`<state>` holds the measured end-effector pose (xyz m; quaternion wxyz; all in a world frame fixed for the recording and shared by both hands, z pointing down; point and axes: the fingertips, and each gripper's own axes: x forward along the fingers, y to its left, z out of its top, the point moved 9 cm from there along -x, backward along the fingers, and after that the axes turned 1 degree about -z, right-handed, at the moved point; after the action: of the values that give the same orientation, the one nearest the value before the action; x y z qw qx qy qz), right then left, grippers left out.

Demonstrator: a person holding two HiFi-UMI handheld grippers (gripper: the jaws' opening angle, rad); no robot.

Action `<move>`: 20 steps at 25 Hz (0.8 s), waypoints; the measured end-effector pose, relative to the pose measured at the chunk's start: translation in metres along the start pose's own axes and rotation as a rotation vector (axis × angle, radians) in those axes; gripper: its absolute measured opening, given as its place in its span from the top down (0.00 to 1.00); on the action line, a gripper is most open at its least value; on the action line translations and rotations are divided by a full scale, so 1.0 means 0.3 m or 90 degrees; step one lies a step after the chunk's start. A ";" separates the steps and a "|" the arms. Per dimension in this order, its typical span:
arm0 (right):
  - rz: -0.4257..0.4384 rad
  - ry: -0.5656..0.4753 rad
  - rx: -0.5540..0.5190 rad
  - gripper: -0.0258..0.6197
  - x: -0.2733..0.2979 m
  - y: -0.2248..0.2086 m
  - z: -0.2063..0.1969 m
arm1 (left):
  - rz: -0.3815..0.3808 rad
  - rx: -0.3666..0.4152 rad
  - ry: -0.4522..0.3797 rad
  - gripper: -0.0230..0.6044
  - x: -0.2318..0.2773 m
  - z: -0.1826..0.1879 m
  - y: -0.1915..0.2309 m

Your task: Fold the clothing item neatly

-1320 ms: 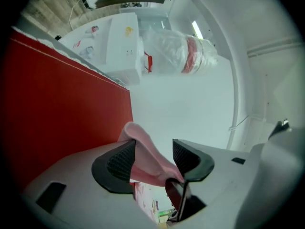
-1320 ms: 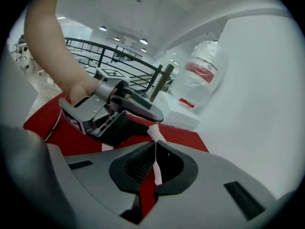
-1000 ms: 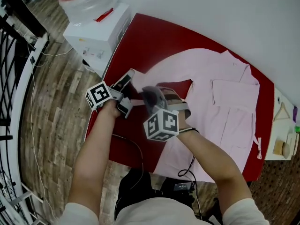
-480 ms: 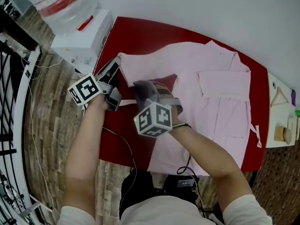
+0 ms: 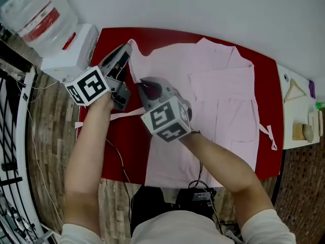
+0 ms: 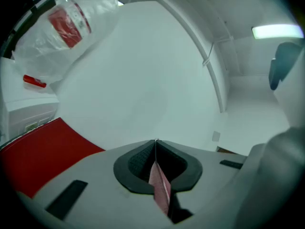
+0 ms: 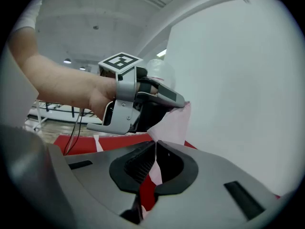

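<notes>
A pale pink shirt point(image 5: 223, 100) lies spread on the red table point(image 5: 122, 151), collar toward the wall. Its left sleeve is lifted off the cloth. My left gripper point(image 5: 126, 52) is shut on the sleeve's end near the table's far left corner; a strip of pink fabric point(image 6: 159, 185) shows pinched between its closed jaws. My right gripper point(image 5: 143, 87) is shut on the same sleeve a little nearer the body, with pink cloth point(image 7: 172, 123) running from its jaws up to the left gripper point(image 7: 178, 101). A thin pink tie point(image 5: 119, 116) trails across the red surface below.
A water bottle point(image 5: 33, 14) on a white dispenser point(image 5: 68, 50) stands just left of the table. A white wall runs along the far edge. A wooden hanger point(image 5: 294, 90) and small items lie on a white surface at the right. Cables hang at the near edge.
Both grippers have risen and moved toward the far left corner, carrying the sleeve with them. The red gap between sleeve and shirt body has closed up.
</notes>
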<state>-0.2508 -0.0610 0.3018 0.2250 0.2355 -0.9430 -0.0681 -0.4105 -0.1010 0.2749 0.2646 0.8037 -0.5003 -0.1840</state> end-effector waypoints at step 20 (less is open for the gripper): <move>-0.130 -0.024 0.189 0.93 -0.451 -0.376 -0.287 | -0.119 0.103 0.162 0.94 0.573 -0.299 -0.504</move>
<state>-0.0584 -0.0981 0.2988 0.1621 0.3594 -0.9179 0.0451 -0.1792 -0.1799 0.2485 0.2419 0.8822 -0.3989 -0.0641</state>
